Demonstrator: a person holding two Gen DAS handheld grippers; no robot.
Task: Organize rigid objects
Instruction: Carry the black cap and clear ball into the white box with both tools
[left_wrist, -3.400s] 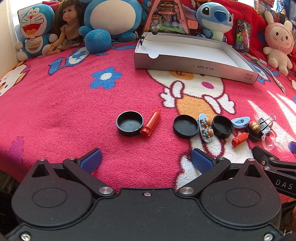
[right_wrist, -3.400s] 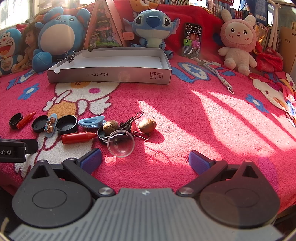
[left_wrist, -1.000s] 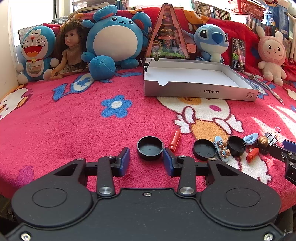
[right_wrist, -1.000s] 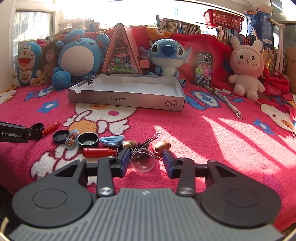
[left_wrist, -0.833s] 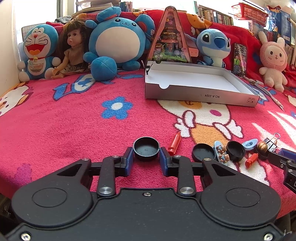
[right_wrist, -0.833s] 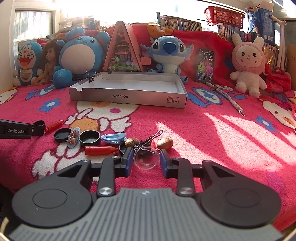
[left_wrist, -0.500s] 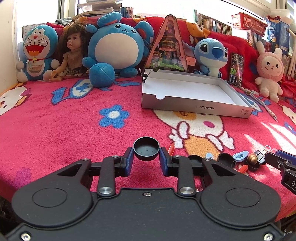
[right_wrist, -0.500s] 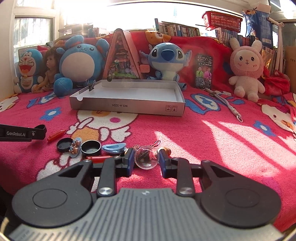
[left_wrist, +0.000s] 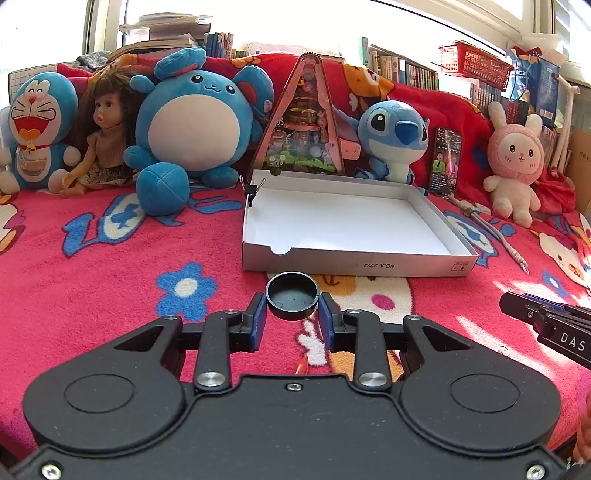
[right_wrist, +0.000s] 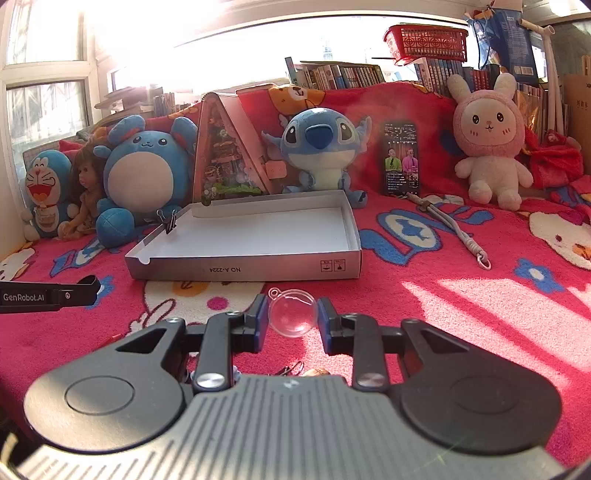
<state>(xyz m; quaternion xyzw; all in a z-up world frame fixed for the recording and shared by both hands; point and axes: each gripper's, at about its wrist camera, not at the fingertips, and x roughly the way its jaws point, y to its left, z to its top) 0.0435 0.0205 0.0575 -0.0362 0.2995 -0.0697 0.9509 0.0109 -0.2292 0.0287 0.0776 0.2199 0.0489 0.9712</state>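
My left gripper (left_wrist: 292, 317) is shut on a round black cap (left_wrist: 292, 296) and holds it above the red blanket, just short of the front wall of the open white box (left_wrist: 354, 264). My right gripper (right_wrist: 291, 319) is shut on a clear plastic half-ball (right_wrist: 292, 312) and holds it in the air before the same box (right_wrist: 243, 269). The box holds nothing. A red crayon tip (left_wrist: 302, 368) shows below the left gripper. A nut (right_wrist: 317, 372) and a binder clip's wire (right_wrist: 291, 368) peek out under the right gripper.
Plush toys, a doll (left_wrist: 105, 144) and a triangular diorama (left_wrist: 303, 122) line the back behind the box. A binder clip (right_wrist: 170, 221) grips the box's left rear corner. A cord (right_wrist: 458, 232) lies right of the box. The right gripper's finger (left_wrist: 546, 321) enters the left view at right.
Both grippers closed on their objects, the cap and the clear half-ball, lifted them off the blanket and moved forward toward the white box. The other small items dropped out of view below.
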